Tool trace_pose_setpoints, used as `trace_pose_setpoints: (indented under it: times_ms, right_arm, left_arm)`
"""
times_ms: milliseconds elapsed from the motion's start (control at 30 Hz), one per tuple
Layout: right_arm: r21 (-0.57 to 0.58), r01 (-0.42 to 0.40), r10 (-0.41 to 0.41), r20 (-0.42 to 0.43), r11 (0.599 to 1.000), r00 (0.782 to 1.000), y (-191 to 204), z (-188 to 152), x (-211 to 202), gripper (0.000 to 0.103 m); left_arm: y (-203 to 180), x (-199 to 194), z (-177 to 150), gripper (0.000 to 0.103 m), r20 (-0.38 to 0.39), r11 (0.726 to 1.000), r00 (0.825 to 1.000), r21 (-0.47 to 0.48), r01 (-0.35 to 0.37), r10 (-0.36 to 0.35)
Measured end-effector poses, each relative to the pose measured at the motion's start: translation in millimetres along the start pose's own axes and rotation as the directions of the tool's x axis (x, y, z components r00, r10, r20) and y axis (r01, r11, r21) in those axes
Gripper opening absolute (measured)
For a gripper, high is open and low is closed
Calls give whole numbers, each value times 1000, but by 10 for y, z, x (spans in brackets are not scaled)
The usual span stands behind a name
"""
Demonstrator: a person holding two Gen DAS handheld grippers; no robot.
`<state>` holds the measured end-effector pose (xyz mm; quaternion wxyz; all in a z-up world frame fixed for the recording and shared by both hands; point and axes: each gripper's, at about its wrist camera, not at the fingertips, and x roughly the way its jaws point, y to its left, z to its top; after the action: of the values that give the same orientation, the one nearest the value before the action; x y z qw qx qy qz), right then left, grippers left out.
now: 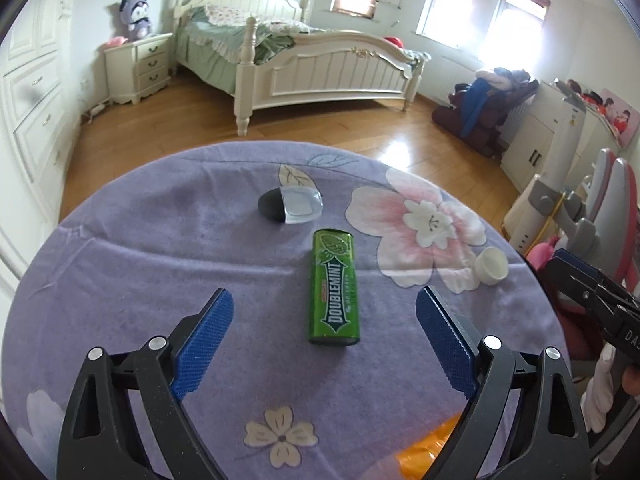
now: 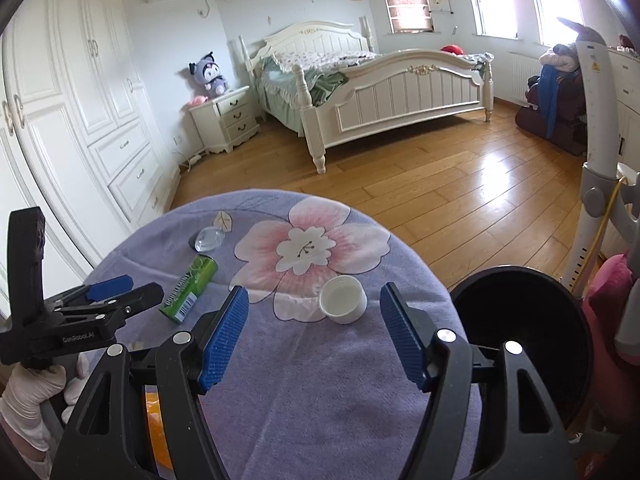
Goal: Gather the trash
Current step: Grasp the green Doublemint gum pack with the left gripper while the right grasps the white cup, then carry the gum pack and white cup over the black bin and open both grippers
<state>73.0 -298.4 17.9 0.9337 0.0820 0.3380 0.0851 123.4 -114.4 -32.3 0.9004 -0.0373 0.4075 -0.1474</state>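
Doublemint pack point(image 1: 334, 286) lay flat at 12 o'clock from the left gripper point(image 1: 325, 314), jaws spread, empty. White cap point(image 2: 343, 298) sat at 12 o'clock from the right gripper point(image 2: 314, 312), likewise released.

Both tools share one build. The left gripper point(image 1: 325, 312) has two black plastic arms with triangular cut-outs, each arm carrying a pair of round silver screw heads near its knuckle. Its fingers point(image 1: 208, 340) are faced with blue pads of fine cross-hatched texture. The right gripper point(image 2: 314, 334) looks the same: black skeletal arms, silver screws, blue knurled fingers point(image 2: 224, 338). From the right wrist view, the left tool's black body bears pale lettering reading "GenRobot.AI" on its side, and below it the person's left hand point(image 2: 28, 396) wears a thin, wrinkled white glove.
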Motion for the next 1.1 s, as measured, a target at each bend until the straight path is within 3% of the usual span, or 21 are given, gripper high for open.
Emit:
trace_pose_setpoints:
  times_ms: [67,100,200,433,500,633,667,767,933,1100]
  right_arm:
    - [0,3,-3,-21,1000,1000,-16,-19,87,67]
    - [0,3,-3,-31,1000,1000,-24,-29,125,64]
    - [-3,6,-6,-57,1000,998,-37,-49,239,64]
    - [-14,34,-36,-133,999,990,-42,-35,465,60]
    - [-23,58,-61,-142,998,988,-41,-12,499,60]
    - [-126,136,-158,-186,983,970,41,-32,590,39]
    - [-150,163,-189,-181,975,965,50,-38,588,36]
    - [-115,143,-161,-175,983,971,-13,-43,538,36]
    - [-38,45,-46,-26,998,999,-60,-21,124,36]
    - [0,-1,1,159,1000,987,-130,26,-405,36]
  left_arm:
    - [-10,102,12,88,-19,1000,1000,10,-5,5]
    - [-15,165,20,80,-32,1000,999,14,0,1]
    - [-10,299,30,71,-67,1000,997,4,28,-28]
    - [-10,421,53,46,-72,998,997,44,-34,37]
    - [19,416,58,32,-61,997,996,45,-61,64]
    - [98,351,22,32,-30,998,998,23,-52,53]
    - [104,331,13,32,-26,999,998,22,-48,49]
    - [82,224,-3,32,-5,998,999,24,-52,52]
    - [-49,-101,42,32,60,999,998,48,-26,23]
    - [-367,-409,91,32,135,996,990,79,38,-49]
